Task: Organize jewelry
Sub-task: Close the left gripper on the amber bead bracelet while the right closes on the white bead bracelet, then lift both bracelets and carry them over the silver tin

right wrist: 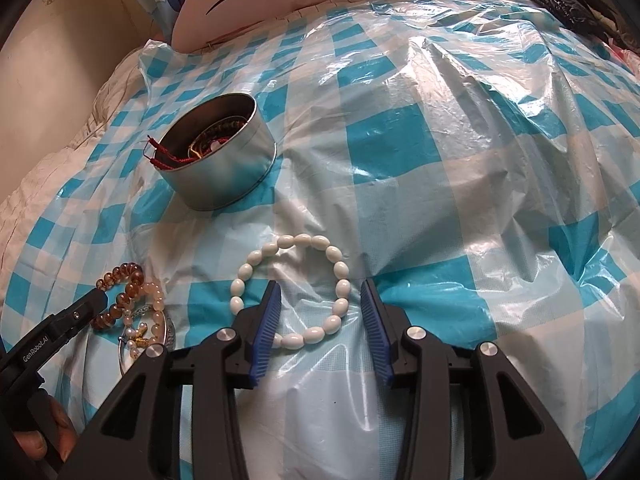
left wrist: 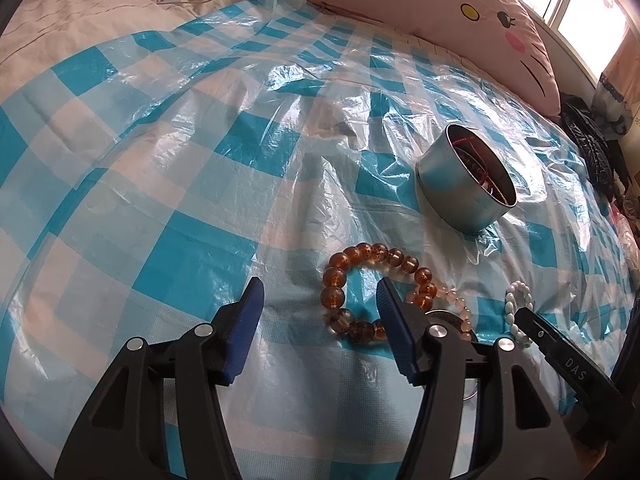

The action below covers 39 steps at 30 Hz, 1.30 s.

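Glossy crinkled plastic sheet [right wrist: 400,140], brushed metal tin [right wrist: 224,176], glassy amber beads [left wrist: 360,280].

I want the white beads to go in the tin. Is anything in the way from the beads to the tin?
Nothing visible blocks it. Between the white bead bracelet and the open tin lies only bare checkered plastic sheet. The right gripper is open, straddling the bracelet's near side.

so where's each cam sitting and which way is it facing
Left wrist view: on the left hand-held gripper, looking forward over the checked plastic sheet at the amber bead bracelet; its own open blue fingers show, the right tool at the edge.
Right wrist view: on the right hand-held gripper, open over the white bead bracelet; the person's left hand shows lower left.
Both share: metal tin, both bracelets, cat pillow.
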Available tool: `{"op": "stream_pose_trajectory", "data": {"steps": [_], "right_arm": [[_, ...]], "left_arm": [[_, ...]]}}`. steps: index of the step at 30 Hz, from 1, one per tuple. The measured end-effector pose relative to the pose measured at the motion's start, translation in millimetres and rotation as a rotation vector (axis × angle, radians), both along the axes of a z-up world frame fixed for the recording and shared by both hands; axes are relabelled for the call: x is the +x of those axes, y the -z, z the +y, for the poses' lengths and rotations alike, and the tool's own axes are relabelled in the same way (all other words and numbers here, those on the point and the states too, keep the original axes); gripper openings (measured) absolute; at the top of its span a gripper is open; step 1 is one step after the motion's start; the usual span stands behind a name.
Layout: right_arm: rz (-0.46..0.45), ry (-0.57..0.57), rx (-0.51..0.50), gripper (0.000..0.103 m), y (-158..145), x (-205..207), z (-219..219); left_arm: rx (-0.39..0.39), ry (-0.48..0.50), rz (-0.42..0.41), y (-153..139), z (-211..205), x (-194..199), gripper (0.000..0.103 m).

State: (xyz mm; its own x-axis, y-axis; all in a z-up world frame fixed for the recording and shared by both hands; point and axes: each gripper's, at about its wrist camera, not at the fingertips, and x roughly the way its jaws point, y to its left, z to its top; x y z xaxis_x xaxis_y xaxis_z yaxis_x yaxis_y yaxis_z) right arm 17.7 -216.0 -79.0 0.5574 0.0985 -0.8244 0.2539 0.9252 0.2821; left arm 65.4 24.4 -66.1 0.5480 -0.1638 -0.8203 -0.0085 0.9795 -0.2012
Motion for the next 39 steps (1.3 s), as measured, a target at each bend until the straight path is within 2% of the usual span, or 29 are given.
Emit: {"op": "stream_pose_trajectory", "data": {"steps": [8, 15, 17, 19, 20, 21, 24, 26, 28, 31, 33, 35, 39], "right_arm": [[-0.012, -0.012, 0.009, 0.048, -3.1, 0.5, 3.3], [-0.015, -0.008, 0.004, 0.048, -4.4, 0.1, 2.7], [0.001, -0.019, -0.032, 0.048, -3.1, 1.1, 6.4], [0.013, -0.037, -0.075, 0.046, -2.4, 3.4, 12.6], [0.01, -0.053, -0.066, 0.036, -2.3, 4.1, 14.7], [0.005, -0.07, -0.035, 0.02, -1.8, 4.5, 14.8], [-0.013, -0.071, 0.074, 0.009, -0.4, 3.0, 7.1], [-0.044, -0.051, 0.195, 0.009, 0.5, -0.7, -6.0], [-0.095, -0.043, 0.296, 0.009, -2.3, -5.0, -14.9], [-0.153, -0.039, 0.373, 0.009, -7.9, -8.9, -20.0], [-0.174, -0.036, 0.391, 0.009, -11.1, -10.5, -21.9], [-0.205, -0.033, 0.427, 0.009, -14.0, -12.9, -24.7], [-0.246, -0.034, 0.452, 0.009, -20.1, -16.0, -27.7]], "left_arm": [[0.002, -0.001, -0.001, -0.1, -0.6, -0.2, 0.056], [0.003, -0.002, -0.002, -0.2, -0.7, -0.8, 0.059], [0.005, -0.002, -0.002, -0.5, -0.7, -0.3, 0.06], [0.007, 0.014, 0.001, -0.6, -2.9, 0.0, 0.06], [0.006, 0.031, 0.001, -0.7, -5.2, -0.2, 0.056], [0.005, 0.055, 0.001, -0.9, -9.0, -0.6, 0.037], [0.031, 0.082, -0.026, -5.0, -16.3, -5.3, 0.019], [0.007, 0.079, -0.036, -7.5, -12.9, -6.3, 0.012], [-0.046, 0.079, -0.048, -10.7, -7.2, -7.2, 0.011], [-0.107, 0.102, -0.102, -20.3, -4.7, -13.5, 0.011], [-0.138, 0.129, -0.152, -28.9, -7.2, -19.7, 0.011], [-0.136, 0.149, -0.189, -35.2, -11.7, -24.9, 0.011], [-0.148, 0.147, -0.209, -39.0, -10.8, -27.4, 0.011]]}}
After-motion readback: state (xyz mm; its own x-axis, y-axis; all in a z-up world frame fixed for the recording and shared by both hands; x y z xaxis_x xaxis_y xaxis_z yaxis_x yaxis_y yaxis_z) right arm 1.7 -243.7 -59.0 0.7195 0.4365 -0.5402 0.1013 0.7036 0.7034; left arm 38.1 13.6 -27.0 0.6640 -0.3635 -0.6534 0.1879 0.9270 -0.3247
